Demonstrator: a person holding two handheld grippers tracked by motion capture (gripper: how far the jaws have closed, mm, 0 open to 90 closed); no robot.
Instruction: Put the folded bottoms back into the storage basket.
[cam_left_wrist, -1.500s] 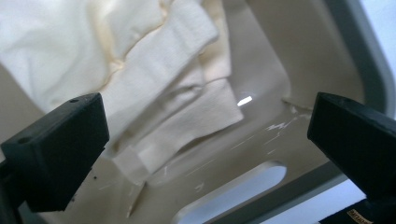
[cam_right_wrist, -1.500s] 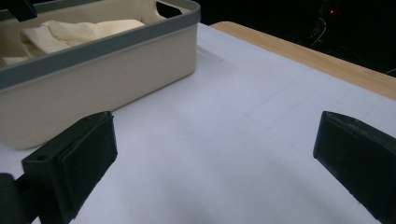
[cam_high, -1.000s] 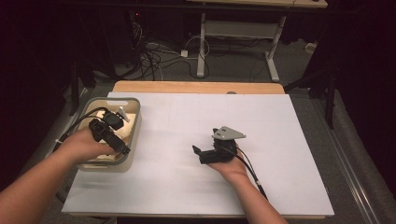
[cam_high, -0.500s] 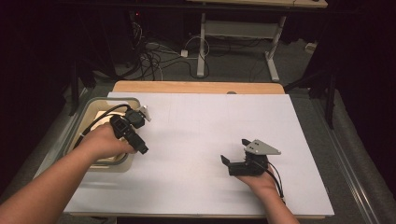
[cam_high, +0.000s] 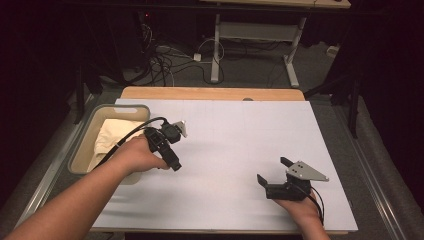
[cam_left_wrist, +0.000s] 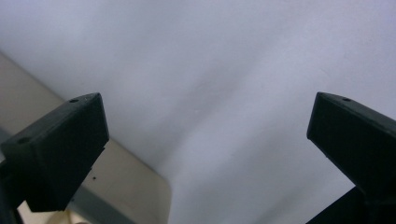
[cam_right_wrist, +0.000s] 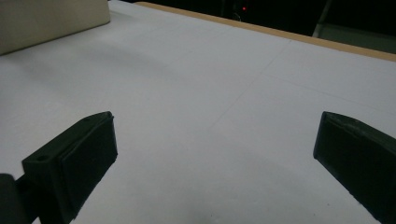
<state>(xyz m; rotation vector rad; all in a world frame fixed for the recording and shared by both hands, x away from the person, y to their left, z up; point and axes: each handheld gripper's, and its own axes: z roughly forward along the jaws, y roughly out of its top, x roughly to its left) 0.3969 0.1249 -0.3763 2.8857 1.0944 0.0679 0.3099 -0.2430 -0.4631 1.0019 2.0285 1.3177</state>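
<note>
My left gripper (cam_high: 169, 150) hangs over the white table top (cam_high: 235, 135), just right of a beige bin (cam_high: 82, 150). In the left gripper view its jaws stand wide open (cam_left_wrist: 205, 140) with nothing between them, above the white surface and the bin's corner (cam_left_wrist: 135, 191). A cream cloth (cam_high: 112, 135) lies inside the bin. My right gripper (cam_high: 273, 170) rests low near the table's front right, open and empty, pointing left toward the far-off bin (cam_right_wrist: 46, 18).
A wooden strip (cam_high: 210, 93) edges the table's far side. Beyond it, on the dark floor, lie cables (cam_high: 170, 55) and a white desk frame (cam_high: 250, 35). A metal rail (cam_high: 50, 175) runs along the table's left side.
My left gripper has come out from over the bin and moved right, onto the white table. My right gripper has drawn back from the table's middle toward the front right.
</note>
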